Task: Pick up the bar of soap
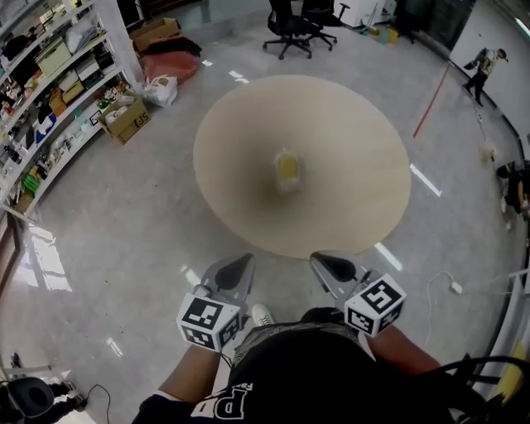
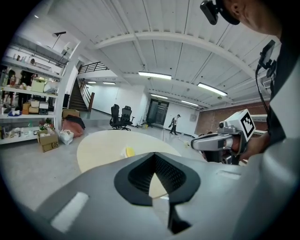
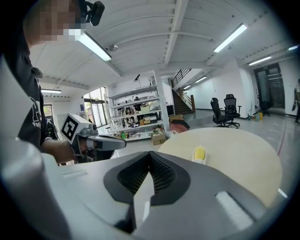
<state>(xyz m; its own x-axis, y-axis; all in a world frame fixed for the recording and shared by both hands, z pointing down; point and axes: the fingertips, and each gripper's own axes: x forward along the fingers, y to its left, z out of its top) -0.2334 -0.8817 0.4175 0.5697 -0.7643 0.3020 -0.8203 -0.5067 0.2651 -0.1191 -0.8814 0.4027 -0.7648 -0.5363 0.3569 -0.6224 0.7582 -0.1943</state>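
**Shut Grippers Facing the Soap**

Holding the left gripper (image 1: 240, 263) and the right gripper (image 1: 331, 263) side by side, low in front of the body (image 1: 298, 373). Pressing both pairs of jaws together, gripping nothing. Pointing both toward the round table (image 1: 248, 116), hovering just short of its near edge, over the shiny grey floor (image 1: 124, 215). Seeing the yellow bar of soap (image 1: 287, 166) lying in a small pale dish (image 3: 199, 161) in the middle of that table, well apart from both grippers. Seeing shelves (image 1: 58, 83), a cardboard box (image 1: 128, 122) and office chairs (image 1: 294, 25) far behind.
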